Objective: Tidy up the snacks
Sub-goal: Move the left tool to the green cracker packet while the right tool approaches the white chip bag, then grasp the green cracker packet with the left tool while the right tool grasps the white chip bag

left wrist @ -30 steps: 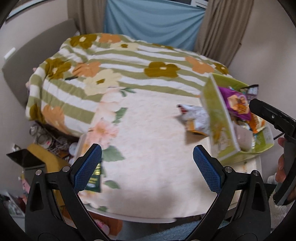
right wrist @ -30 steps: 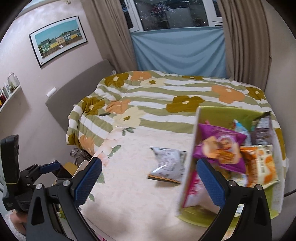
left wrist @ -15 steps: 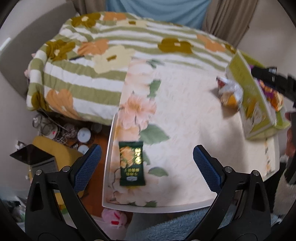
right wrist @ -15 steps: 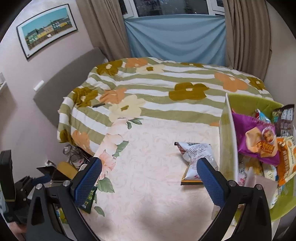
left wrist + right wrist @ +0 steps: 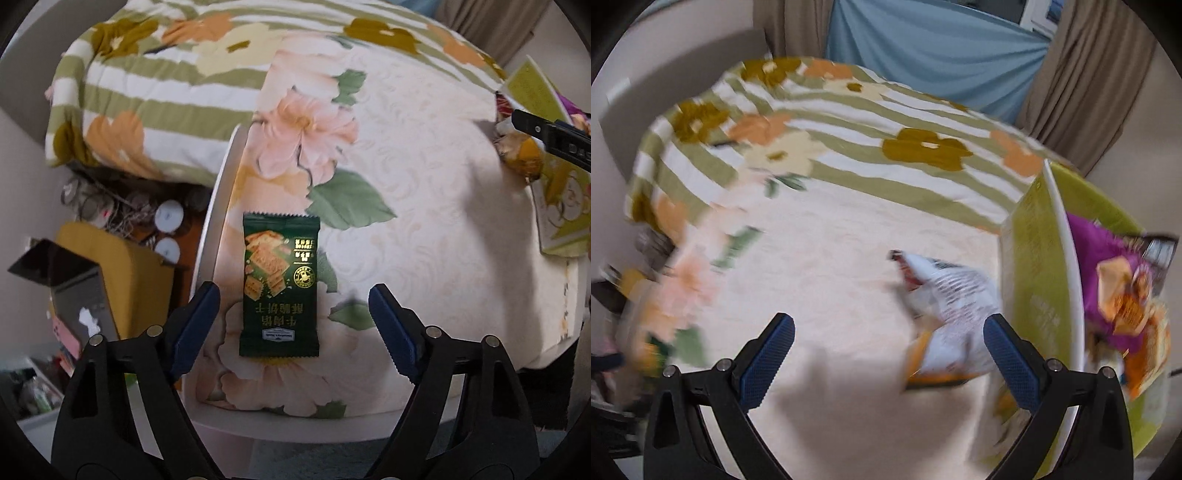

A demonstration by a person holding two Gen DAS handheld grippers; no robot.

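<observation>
A dark green cracker packet [image 5: 279,284] lies flat on the floral tablecloth [image 5: 424,206] near the table's left edge. My left gripper [image 5: 293,317] hangs over it with the packet's lower half between the jaws, which are closing; the blue pads stand clear of the packet. A white crumpled snack bag [image 5: 955,314] lies beside the green box [image 5: 1038,266], which holds purple and orange snack bags [image 5: 1108,266]. My right gripper [image 5: 888,354] is open just above the table, the white bag next to its right finger [image 5: 1010,360]. That bag [image 5: 519,155] and the box [image 5: 554,206] sit at the right edge of the left wrist view.
A bed with a green-striped flowered cover [image 5: 849,140] stands behind the table. Left of the table, on the floor, are a yellow box [image 5: 110,266], small round tins [image 5: 168,218] and clutter. The table's white rim [image 5: 214,221] runs close to the packet.
Both grippers have come down toward the table. The green packet has come between the left jaws, which have narrowed. The right gripper has closed in on the white bag.
</observation>
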